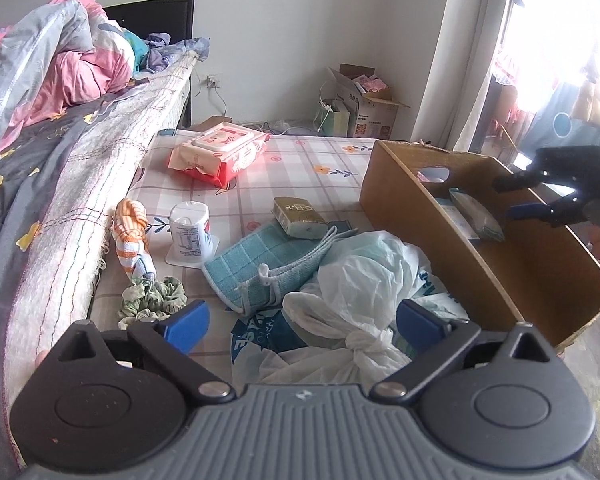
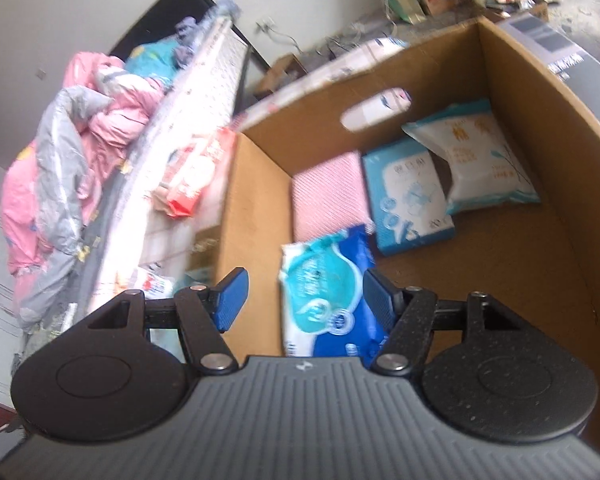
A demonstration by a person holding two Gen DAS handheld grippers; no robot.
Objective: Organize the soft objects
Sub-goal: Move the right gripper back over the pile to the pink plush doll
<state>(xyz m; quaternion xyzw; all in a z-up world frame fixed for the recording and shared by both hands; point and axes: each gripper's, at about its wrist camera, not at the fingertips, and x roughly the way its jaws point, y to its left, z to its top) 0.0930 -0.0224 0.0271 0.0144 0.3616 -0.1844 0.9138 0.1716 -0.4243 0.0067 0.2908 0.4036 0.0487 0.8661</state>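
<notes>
Checked floor mat lower centre, cardboard box (image 2: 520, 240) at right. My right hand-held gripper (image 2: 304, 300) hangs wide open over the blue wipes pack (image 2: 324, 300), holding nothing: retreat straight. Left hand-held gripper (image 1: 300, 320), open, empty, should next centre on the knotted plastic bag (image 1: 352, 280).

Matt brown cardboard forms the box (image 2: 540, 208), its walls plain and unprinted inside. Glossy plastic film wraps the blue tissue pack (image 2: 332, 300) and the white wipes pouch (image 2: 472, 160). A thin, crinkled white plastic bag (image 1: 360, 276) lies beside a waffle-textured teal cloth (image 1: 252, 260) on a printed cotton sheet (image 1: 308, 168). The fingers (image 1: 188, 322) carry ribbed blue pads on matt black plastic arms, with bright metal rivets (image 1: 216, 390).
</notes>
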